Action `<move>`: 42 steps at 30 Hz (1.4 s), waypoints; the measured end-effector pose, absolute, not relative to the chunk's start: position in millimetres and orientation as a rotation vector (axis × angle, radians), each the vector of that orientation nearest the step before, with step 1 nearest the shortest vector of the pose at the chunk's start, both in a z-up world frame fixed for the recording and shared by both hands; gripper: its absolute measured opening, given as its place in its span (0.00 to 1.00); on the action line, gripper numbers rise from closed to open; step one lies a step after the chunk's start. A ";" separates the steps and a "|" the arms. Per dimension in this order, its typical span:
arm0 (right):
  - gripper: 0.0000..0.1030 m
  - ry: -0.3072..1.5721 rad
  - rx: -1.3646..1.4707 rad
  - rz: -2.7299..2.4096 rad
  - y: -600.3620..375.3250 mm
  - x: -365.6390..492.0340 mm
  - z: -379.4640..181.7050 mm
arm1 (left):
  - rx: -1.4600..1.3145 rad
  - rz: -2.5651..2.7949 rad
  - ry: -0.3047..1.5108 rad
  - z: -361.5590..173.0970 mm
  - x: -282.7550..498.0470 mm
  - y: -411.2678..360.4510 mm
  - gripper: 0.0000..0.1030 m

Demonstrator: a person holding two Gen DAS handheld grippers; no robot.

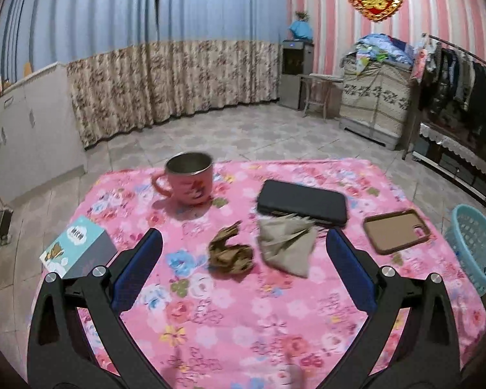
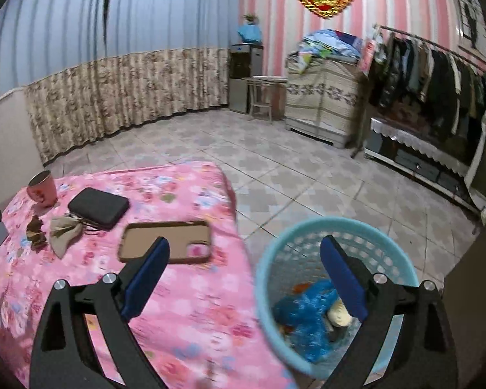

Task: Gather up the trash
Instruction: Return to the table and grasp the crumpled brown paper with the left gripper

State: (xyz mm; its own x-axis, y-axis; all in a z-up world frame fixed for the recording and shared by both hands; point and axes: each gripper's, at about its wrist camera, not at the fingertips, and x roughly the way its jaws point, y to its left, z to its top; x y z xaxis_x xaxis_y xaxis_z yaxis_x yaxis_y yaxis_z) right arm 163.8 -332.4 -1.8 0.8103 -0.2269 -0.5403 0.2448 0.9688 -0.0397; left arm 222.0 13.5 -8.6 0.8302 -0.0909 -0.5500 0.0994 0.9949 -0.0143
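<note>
A crumpled brown wrapper [image 1: 230, 253] and a crumpled beige paper [image 1: 286, 246] lie on the pink floral table [image 1: 230, 324]. My left gripper [image 1: 243, 243] is open and empty, hovering just before both scraps. They also show far left in the right wrist view, the wrapper [image 2: 36, 231] and the paper [image 2: 63, 230]. A light blue basket [image 2: 327, 291] stands beside the table's right edge and holds a blue bag [image 2: 307, 317] and other scraps. My right gripper [image 2: 244, 249] is open and empty above the basket's near rim. The basket also shows in the left wrist view [image 1: 476, 246].
A pink mug [image 1: 188, 178], a black case [image 1: 303, 202], a brown phone case [image 1: 398, 231] and a small box [image 1: 77, 253] sit on the table. Tiled floor, curtains, a cabinet and a clothes rack lie beyond.
</note>
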 end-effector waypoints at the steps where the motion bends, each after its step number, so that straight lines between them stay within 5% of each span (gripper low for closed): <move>1: 0.90 0.573 0.028 -0.242 -324.2 167.3 -2.0 | -0.002 -0.096 0.592 -11.1 224.5 20.5 0.95; 13: 0.90 0.568 0.024 -0.107 -248.6 221.2 -15.6 | -0.057 -0.042 0.632 -24.5 242.2 48.3 0.95; 42: 0.90 0.674 0.048 -0.148 -262.1 241.4 -74.4 | -0.012 0.008 0.639 -59.2 259.2 35.5 0.95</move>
